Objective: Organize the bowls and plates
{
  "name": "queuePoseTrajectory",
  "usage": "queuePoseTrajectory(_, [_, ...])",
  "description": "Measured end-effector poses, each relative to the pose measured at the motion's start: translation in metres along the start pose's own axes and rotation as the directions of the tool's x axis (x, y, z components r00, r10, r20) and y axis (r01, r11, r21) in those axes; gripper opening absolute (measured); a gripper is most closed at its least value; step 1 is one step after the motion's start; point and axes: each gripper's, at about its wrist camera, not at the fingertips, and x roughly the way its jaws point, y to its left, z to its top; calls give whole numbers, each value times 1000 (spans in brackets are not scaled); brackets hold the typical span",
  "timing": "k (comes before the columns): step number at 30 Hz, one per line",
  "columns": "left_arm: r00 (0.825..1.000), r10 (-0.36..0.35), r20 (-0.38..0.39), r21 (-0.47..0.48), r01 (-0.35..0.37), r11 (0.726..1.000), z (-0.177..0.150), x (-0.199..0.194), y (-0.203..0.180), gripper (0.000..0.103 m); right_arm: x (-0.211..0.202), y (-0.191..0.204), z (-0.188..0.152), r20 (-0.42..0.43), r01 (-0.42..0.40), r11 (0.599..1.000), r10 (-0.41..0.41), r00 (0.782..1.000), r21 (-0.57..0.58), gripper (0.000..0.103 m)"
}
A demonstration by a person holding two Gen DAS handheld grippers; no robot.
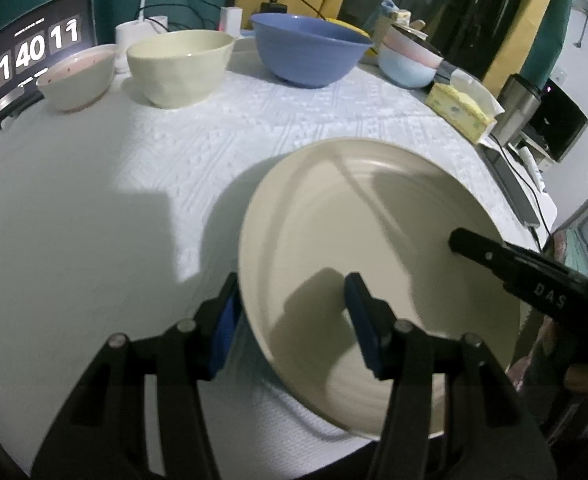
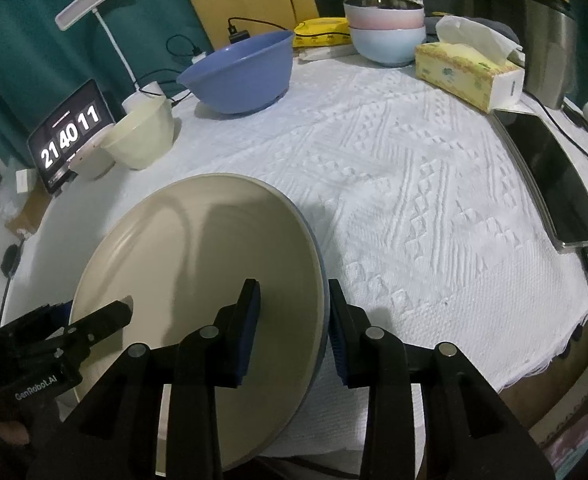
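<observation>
The beige plate [image 1: 374, 256] lies between both grippers — left gripper [image 1: 292, 312] straddles its left rim, right gripper [image 2: 294, 320] its right rim, both jaws part-open, neither pressing

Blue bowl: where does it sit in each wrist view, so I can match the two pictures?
Left wrist view: the blue bowl is top centre, right of the cream bowl.
Right wrist view: the blue bowl is upper left of centre, up and right of the cream bowl.
Shared landmark: the clock display, at the left in both.
</observation>
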Motion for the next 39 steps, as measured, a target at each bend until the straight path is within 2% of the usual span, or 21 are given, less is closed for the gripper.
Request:
queuePoseTrajectory(7, [1000, 12, 9, 17, -12, 1000, 0, -3, -1, 53, 0, 3, -1, 6, 28, 1000, -28, 1000, -3, 38])
queuePoseTrajectory(17, [998, 38, 49, 11, -38, 999, 5, -14, 8, 52, -2, 16, 6, 21, 22, 999, -21, 1000, -24, 38])
queuePoseTrajectory(29, [994, 58, 89, -28, -55, 998, 14, -26, 31, 52, 0, 42, 23, 35, 9, 998, -7, 999, -69, 38])
queuePoseTrajectory(39, [990, 80, 118, -82, -71, 994, 24, -37, 64, 52, 11, 77, 43, 33, -4, 992, 8, 999, -127, 38])
